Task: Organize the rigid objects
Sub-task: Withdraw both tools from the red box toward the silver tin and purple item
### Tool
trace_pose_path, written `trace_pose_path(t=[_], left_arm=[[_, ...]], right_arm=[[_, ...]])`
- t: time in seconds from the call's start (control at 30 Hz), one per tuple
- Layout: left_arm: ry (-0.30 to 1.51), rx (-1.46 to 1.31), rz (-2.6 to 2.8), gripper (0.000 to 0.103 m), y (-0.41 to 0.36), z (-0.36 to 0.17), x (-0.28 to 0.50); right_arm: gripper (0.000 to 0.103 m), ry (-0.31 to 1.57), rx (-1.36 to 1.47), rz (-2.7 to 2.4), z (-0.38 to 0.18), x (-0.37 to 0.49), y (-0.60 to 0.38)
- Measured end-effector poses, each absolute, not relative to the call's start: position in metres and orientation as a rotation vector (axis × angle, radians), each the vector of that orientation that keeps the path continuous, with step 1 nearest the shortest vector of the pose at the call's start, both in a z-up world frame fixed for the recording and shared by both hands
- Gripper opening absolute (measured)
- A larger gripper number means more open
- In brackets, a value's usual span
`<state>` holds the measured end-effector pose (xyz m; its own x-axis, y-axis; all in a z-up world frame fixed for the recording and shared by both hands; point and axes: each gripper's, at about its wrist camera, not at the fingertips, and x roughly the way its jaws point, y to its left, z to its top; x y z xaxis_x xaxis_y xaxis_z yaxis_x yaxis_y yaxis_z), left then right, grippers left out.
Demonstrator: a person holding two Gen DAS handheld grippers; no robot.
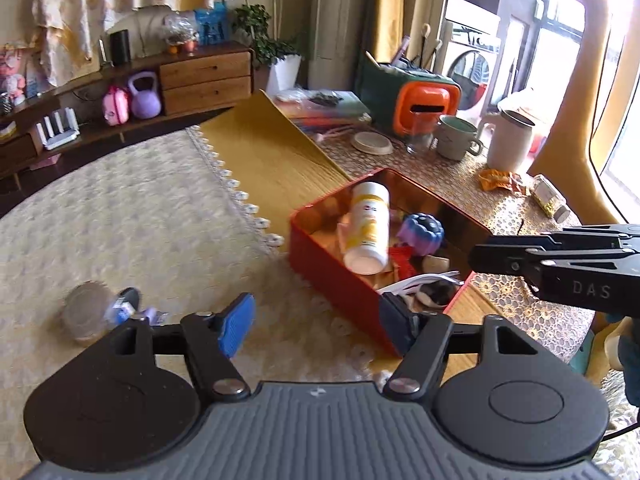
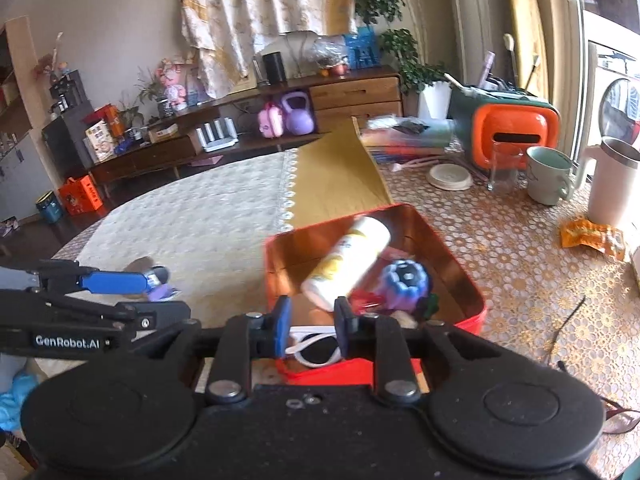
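Note:
A red tin box [image 1: 320, 256] stands on the table and holds a white and yellow bottle [image 1: 366, 226], a purple toy [image 1: 424, 232] and white sunglasses [image 1: 412, 282]. It also shows in the right wrist view [image 2: 276, 276], with the bottle [image 2: 346, 262], the toy [image 2: 404, 284] and the sunglasses [image 2: 316, 350]. My left gripper [image 1: 316, 320] is open and empty, at the box's near left corner. My right gripper [image 2: 312, 324] is part open and empty above the sunglasses at the box's near edge. A round tin with a crumpled wrapper [image 1: 86, 312] lies on the cloth to the left.
At the back right stand an orange and green box [image 1: 424, 100], a glass [image 1: 420, 132], a green mug [image 1: 456, 136], a white jug [image 1: 510, 140] and a small dish [image 1: 372, 142]. An orange wrapper [image 1: 500, 180] and a small jar [image 1: 550, 196] lie to the right.

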<state>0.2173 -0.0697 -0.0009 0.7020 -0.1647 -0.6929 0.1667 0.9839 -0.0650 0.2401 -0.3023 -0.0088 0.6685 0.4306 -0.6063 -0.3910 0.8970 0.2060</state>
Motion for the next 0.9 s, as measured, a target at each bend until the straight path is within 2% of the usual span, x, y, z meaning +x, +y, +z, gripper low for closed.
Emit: trace_pose_path(t=[0.03,0.1,0.2,0.27,0.37,0.5,0.77,0.9], left_arm=[[0.761,0.005,-0.174,0.078,-0.065,0.001,0.213],[0.741,0.014,-0.159,0.078,-0.054,0.005,0.204],[0.729,0.021,-0.140,0.078,-0.038,0.008,0.194],[0.727,0.014,-0.132,0.078,-0.027,0.010,0.187],[0.720,0.001,-0.133,0.078,-0.008,0.015,0.176],[0.707,0.005,-0.117,0.078,0.013,0.020,0.163],[0.719,-0.013,-0.053,0.079,0.059,0.014,0.146],[0.727,-0.037,-0.019,0.083,0.079,0.008,0.144]], right_arm=[[0.029,0.696,0.055,0.466,-0.007,0.237,-0.298],[0.043,0.689,0.046,0.468,-0.005,0.231,-0.290],[0.055,0.673,0.037,0.479,-0.001,0.221,-0.280],[0.061,0.667,0.026,0.488,0.002,0.216,-0.272],[0.063,0.657,0.004,0.504,0.006,0.207,-0.259],[0.079,0.636,-0.017,0.533,0.010,0.194,-0.242],[0.090,0.637,-0.049,0.582,0.009,0.182,-0.210],[0.094,0.652,-0.059,0.600,0.006,0.181,-0.196]])
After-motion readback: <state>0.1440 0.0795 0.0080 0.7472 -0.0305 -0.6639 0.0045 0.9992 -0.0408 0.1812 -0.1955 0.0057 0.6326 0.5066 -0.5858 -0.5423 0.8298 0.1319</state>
